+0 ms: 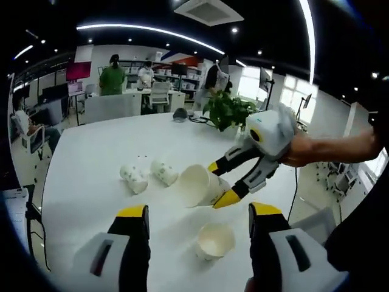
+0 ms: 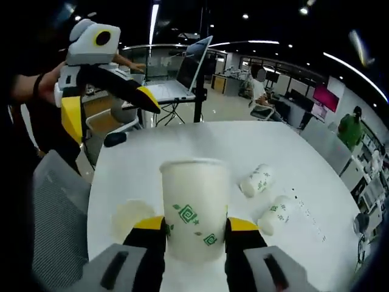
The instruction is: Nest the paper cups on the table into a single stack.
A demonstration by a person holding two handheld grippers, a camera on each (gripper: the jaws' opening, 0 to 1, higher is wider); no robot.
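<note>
Right gripper [image 2: 194, 234] clamps a cup [image 2: 193, 204] between its fingers, held above the table [image 2: 243, 140]. Left gripper [image 1: 199, 220] gapes empty over an upright cup [image 1: 215, 241]. Squeeze harder and the paper could buckle; misalign and nesting jams. Two cups [image 1: 149, 176] lie beyond.

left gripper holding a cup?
No. In the right gripper view the left gripper hangs open and empty above the table.

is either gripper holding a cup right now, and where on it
The right gripper holds a paper cup by its lower body, one jaw on each side. The left gripper is open and holds nothing.
</note>
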